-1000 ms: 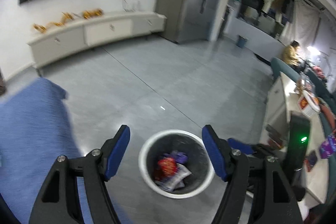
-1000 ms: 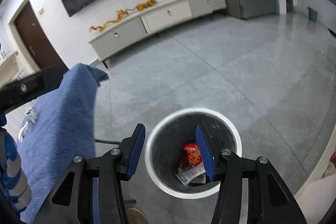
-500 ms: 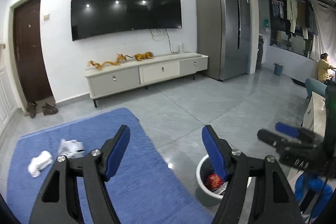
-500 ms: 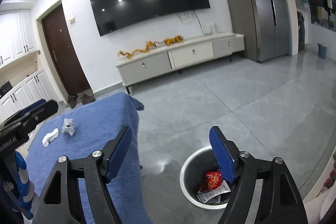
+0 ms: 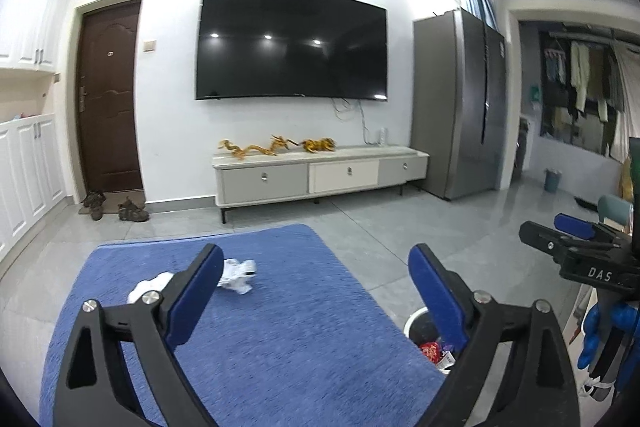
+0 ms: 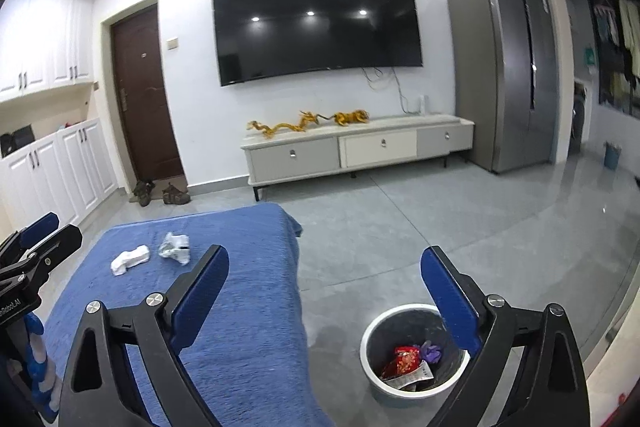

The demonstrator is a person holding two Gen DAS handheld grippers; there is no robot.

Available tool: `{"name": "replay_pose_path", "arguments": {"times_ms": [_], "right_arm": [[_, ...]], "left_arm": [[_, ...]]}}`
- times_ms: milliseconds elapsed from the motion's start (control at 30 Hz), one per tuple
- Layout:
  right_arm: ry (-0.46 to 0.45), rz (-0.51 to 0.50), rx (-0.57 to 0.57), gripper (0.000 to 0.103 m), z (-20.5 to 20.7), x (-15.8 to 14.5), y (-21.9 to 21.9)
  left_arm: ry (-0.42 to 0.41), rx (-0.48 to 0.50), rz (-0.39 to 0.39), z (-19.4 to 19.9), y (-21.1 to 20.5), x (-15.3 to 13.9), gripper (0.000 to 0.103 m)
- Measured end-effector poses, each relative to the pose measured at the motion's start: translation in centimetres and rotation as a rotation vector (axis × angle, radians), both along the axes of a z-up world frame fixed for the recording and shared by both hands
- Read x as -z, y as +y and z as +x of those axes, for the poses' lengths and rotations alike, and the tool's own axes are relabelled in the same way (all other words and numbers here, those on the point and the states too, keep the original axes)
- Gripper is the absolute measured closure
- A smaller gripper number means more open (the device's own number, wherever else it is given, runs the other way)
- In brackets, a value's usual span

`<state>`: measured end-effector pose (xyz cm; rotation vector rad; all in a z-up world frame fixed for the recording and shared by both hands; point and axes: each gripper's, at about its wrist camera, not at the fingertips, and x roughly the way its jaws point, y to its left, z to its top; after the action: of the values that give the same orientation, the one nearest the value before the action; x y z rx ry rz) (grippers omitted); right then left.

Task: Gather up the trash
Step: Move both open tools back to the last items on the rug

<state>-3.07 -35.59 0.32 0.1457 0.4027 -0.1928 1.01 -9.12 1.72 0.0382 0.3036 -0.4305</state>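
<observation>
Now both jaws just opened wide, left hand-held gripper point(image 5: 312, 281) and right hand-held gripper point(image 6: 325, 277) empty, two crumpled white paper scraps point(image 6: 152, 254) on blue-covered bench point(image 6: 248, 307), round white-rimmed grey bin point(image 6: 412, 351) beside it holding wrappers.

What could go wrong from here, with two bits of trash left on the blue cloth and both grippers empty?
1. The crumpled white paper and the clear crumpled wrapper lie close together; a wide-open left gripper may nudge one while taking the other.
2. The pads could pinch the soft blue cloth along with the trash.
3. The bin stands on the floor beside the cloth's edge; a carried piece could drop outside its rim.
</observation>
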Motion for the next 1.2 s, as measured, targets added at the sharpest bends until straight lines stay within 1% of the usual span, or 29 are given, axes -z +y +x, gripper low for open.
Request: {"name": "replay_pose_path", "arguments": {"times_ms": [200, 300, 433, 533, 600, 700, 800, 900, 1033, 1133, 1200], "right_arm": [[-0.018, -0.053, -0.041, 0.003, -1.1, -1.4, 3.1], [-0.018, -0.073, -0.043, 0.001, -1.8, -1.9, 4.5], [-0.041, -0.079, -0.06, 0.001, -2.2, -2.7, 5.9], [-0.066, -0.059, -0.092, 0.001, -2.4, -3.4, 6.3], [-0.071, -0.054, -0.108, 0.001, -2.2, -3.4, 6.3], [-0.063, -0.038, -0.119, 0.0, -1.1, -2.9, 6.2], [-0.042, -0.001, -0.138, 0.0, 0.4, -1.8, 6.2], [-0.01, 0.003, -0.164, 0.0, 2.3, -0.5, 6.6], [0.048, 0.02, -0.214, 0.0, 5.8, 1.7, 7.4], [0.082, 0.034, -0.25, 0.0, 8.5, 3.2, 8.2], [0.107, 0.04, -0.282, 0.0, 10.7, 4.4, 8.9]], "left_arm": [[-0.02, -0.079, -0.042, -1.7, 4.1, 0.1, 0.006], [-0.047, -0.12, -0.065, -2.5, 5.9, 0.1, 0.006], [-0.077, -0.16, -0.081, -3.1, 7.9, 0.4, 0.006], [-0.088, -0.193, -0.068, -3.4, 9.7, 0.8, 0.006], [-0.063, -0.207, -0.039, -2.8, 11.0, 1.3, 0.006], [-0.02, -0.252, -0.035, -1.5, 13.4, 2.5, 0.003], [0.017, -0.297, -0.023, 0.0, 15.9, 4.0, 0.003], [0.066, -0.315, 0.002, 1.7, 17.8, 5.4, 0.003], [0.13, -0.298, 0.023, 4.8, 19.4, 7.0, 0.003], [0.174, -0.268, 0.034, 7.3, 19.6, 8.2, 0.003], [0.212, -0.245, 0.04, 9.7, 19.6, 9.2, 0.003]]}}
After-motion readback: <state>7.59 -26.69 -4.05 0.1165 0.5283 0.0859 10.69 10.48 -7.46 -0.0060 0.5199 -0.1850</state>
